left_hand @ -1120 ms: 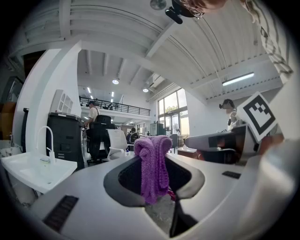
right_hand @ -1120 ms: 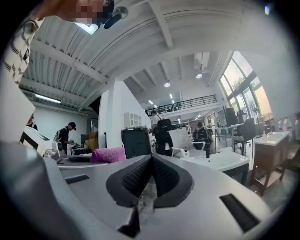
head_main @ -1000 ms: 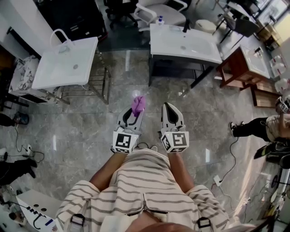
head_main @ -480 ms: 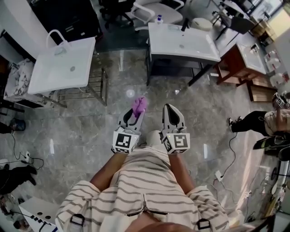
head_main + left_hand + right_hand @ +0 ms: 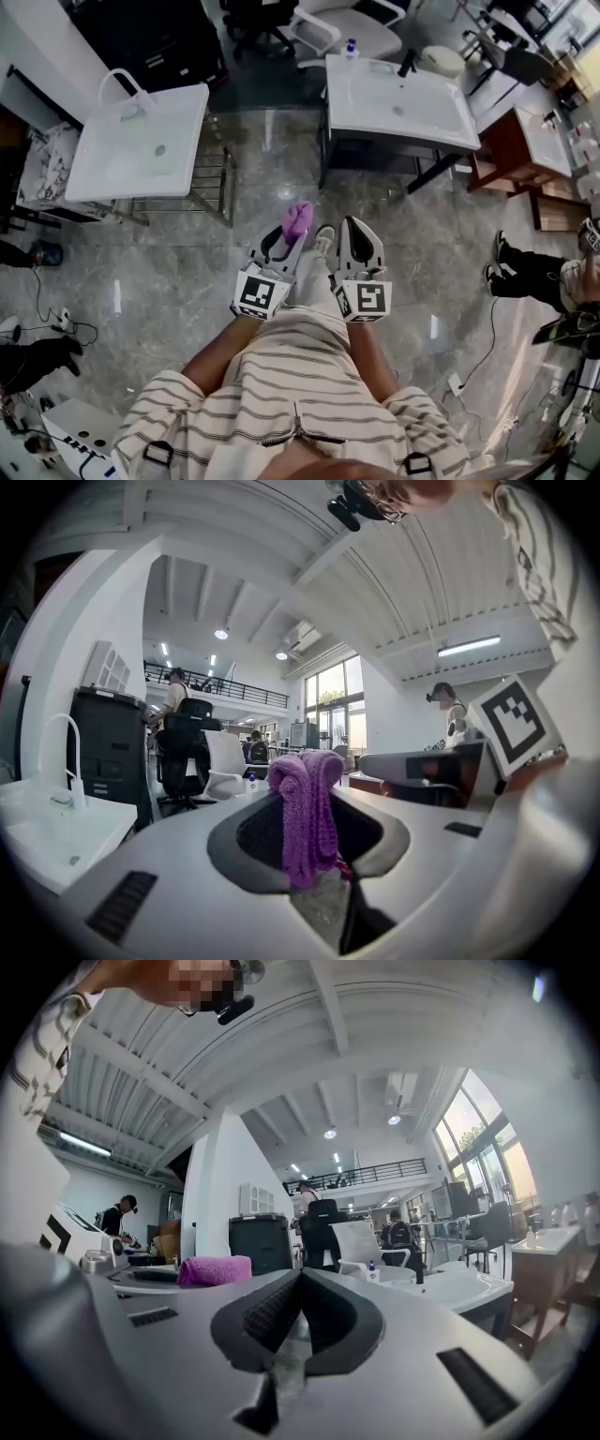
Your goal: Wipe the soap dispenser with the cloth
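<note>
One purple cloth (image 5: 299, 218) stands clamped in the left hand-held gripper (image 5: 311, 799), jaws closed on it

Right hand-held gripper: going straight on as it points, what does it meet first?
Likely the white sink ahead, near its left end; nothing stands between in the head view. Depth unclear: the right hand-held gripper might pass beside it.

The cloth (image 5: 298, 221) is purple; the shirt (image 5: 300, 375) is cream with dark stripes; the floor (image 5: 169, 272) is veined grey; the sink at the left (image 5: 112, 164) and the sink ahead (image 5: 375, 94) are white.
</note>
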`<state>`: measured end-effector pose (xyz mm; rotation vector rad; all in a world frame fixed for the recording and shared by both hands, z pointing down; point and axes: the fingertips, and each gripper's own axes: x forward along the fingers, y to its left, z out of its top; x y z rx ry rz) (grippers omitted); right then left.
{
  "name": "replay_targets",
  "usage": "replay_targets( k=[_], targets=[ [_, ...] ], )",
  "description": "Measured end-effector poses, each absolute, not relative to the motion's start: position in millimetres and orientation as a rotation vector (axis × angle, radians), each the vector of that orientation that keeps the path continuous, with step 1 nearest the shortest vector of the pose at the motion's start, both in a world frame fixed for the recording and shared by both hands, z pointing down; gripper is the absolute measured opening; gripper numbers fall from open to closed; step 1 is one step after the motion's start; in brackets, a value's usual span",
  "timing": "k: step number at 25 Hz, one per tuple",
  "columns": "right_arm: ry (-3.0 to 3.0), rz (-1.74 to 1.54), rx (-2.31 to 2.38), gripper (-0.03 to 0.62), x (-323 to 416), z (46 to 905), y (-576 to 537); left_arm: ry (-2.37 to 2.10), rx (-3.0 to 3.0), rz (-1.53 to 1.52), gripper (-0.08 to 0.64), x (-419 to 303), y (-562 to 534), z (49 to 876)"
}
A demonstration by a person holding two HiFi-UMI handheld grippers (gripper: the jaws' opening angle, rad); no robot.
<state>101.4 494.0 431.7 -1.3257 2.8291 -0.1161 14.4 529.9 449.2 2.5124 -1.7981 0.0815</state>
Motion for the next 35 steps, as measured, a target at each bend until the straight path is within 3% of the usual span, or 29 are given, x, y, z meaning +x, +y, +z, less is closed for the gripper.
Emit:
replay_targets(
  k=[20,35],
  targets=[
    [2.903,-0.147,-1.203,0.009,48,418,138,-1.843,2.486,0.06,0.115,-21,186,418],
    [2.933,-0.214,-1.188,0.009,23,435,22,-1.788,2.454,0.073,0.115,-35,62,434]
  ],
)
